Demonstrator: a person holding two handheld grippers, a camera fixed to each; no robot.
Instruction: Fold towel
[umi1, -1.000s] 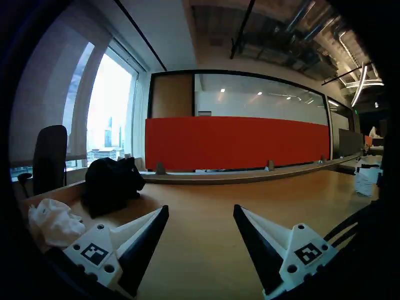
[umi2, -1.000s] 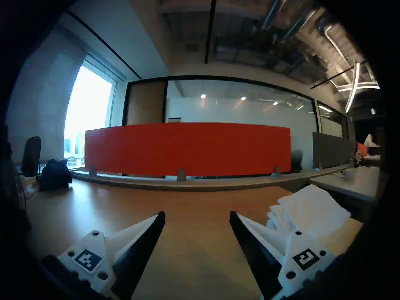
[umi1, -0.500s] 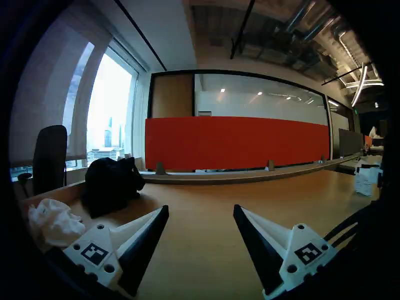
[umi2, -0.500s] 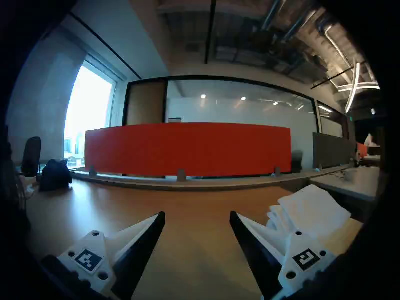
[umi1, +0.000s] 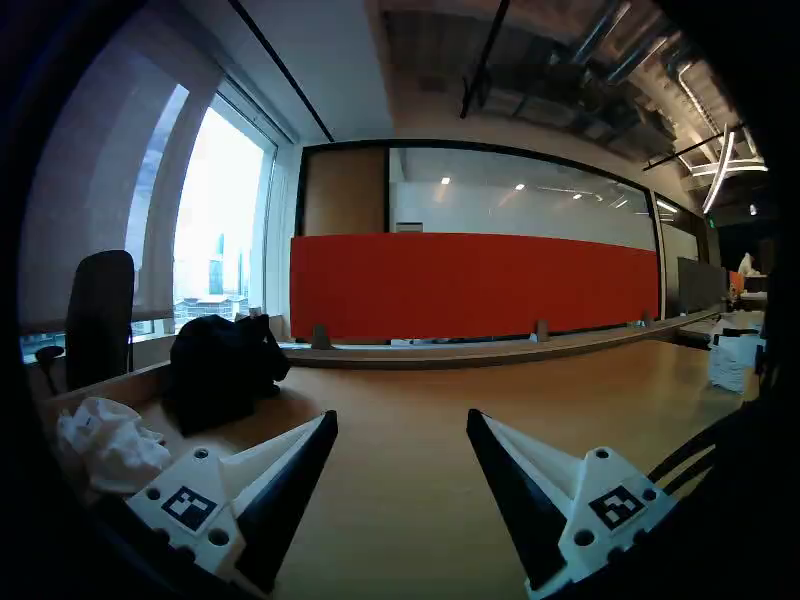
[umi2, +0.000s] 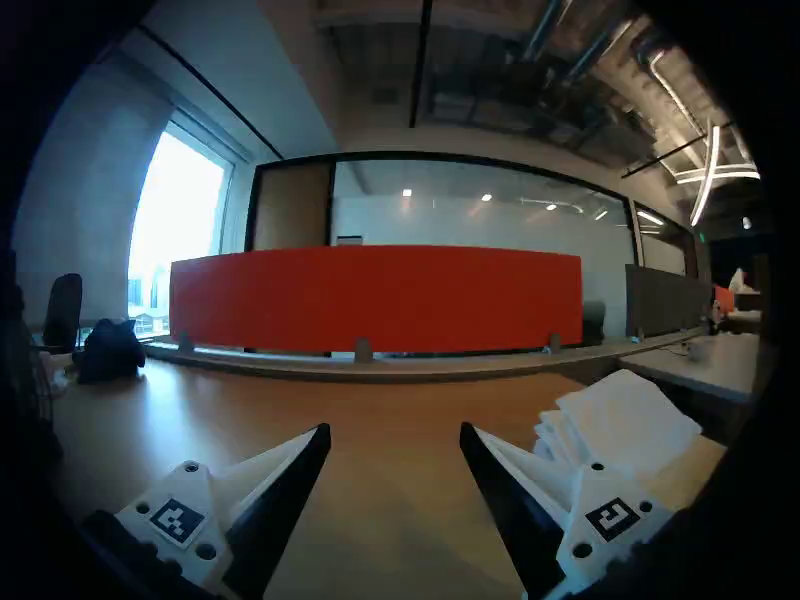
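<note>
On the wooden counter (umi1: 430, 385), the left claw (umi1: 400, 414) sits low, its fingers spread wide with nothing between them. A crumpled white towel (umi1: 108, 447) lies off to its left, just beside a black bundle (umi1: 222, 368). The right claw (umi2: 395, 428) is also spread and empty, with a stack of folded towels (umi2: 625, 425) just beside its right finger. A red divider (umi2: 375, 298) runs along the counter's far edge.
</note>
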